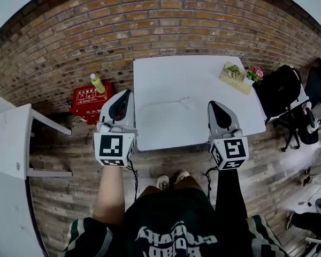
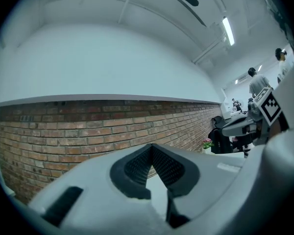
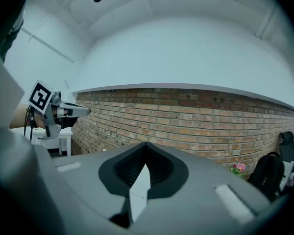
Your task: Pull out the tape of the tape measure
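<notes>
No tape measure shows in any view. In the head view my left gripper (image 1: 127, 93) hovers at the near left corner of the white table (image 1: 171, 84), its jaws closed with nothing between them. My right gripper (image 1: 213, 105) hangs over the table's near right edge, also shut and empty. In the left gripper view the ribbed pads (image 2: 137, 166) meet at my left gripper's (image 2: 151, 149) tip, facing the brick wall. The right gripper view shows my right gripper (image 3: 146, 150) pressed together the same way.
A tan box with greenery (image 1: 236, 77) and pink flowers (image 1: 255, 73) sit at the table's far right corner. A red box (image 1: 90, 100) with a yellow-green bottle (image 1: 97, 83) lies on the floor at left. White furniture (image 1: 10, 143) stands left; a black bag (image 1: 278, 92) and chairs stand right.
</notes>
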Tool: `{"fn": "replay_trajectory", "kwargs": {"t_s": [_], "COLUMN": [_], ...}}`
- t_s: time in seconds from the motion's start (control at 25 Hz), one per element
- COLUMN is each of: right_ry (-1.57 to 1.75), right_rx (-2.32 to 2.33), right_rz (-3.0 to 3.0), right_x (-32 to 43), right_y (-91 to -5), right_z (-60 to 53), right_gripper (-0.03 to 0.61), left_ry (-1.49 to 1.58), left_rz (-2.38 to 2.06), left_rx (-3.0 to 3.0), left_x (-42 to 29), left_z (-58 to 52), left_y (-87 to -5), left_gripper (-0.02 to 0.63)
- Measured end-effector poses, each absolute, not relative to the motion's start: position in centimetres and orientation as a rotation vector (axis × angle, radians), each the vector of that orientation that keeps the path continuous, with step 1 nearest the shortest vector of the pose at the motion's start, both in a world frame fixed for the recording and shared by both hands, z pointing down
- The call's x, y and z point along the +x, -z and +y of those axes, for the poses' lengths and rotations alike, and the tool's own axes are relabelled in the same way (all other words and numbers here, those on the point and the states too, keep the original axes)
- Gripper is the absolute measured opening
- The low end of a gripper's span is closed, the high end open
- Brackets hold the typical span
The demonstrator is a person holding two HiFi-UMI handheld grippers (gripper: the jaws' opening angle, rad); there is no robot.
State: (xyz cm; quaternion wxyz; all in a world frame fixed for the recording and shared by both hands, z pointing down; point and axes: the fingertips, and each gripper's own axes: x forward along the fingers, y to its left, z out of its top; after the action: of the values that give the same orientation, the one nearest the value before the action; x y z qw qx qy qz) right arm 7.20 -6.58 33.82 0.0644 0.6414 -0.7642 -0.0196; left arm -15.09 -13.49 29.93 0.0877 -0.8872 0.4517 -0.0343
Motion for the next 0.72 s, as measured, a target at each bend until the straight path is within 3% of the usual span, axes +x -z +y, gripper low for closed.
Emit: {"fn": "replay_trajectory", "kwargs": {"t_s": [0.72], "right_ry": [0.005], "right_rx": [1.956], "right_rz": [-2.310], "right_x": [8.4], "right_y": [-34.4], "right_z": [-6.6], "right_gripper": [0.014], "left_ry": [0.118], "left_rz": [1.333], "left_rx": [-2.661], "left_x": [-13.6], "left_z": [-13.8], "left_y": [-30.6], "left_gripper": [0.006]}}
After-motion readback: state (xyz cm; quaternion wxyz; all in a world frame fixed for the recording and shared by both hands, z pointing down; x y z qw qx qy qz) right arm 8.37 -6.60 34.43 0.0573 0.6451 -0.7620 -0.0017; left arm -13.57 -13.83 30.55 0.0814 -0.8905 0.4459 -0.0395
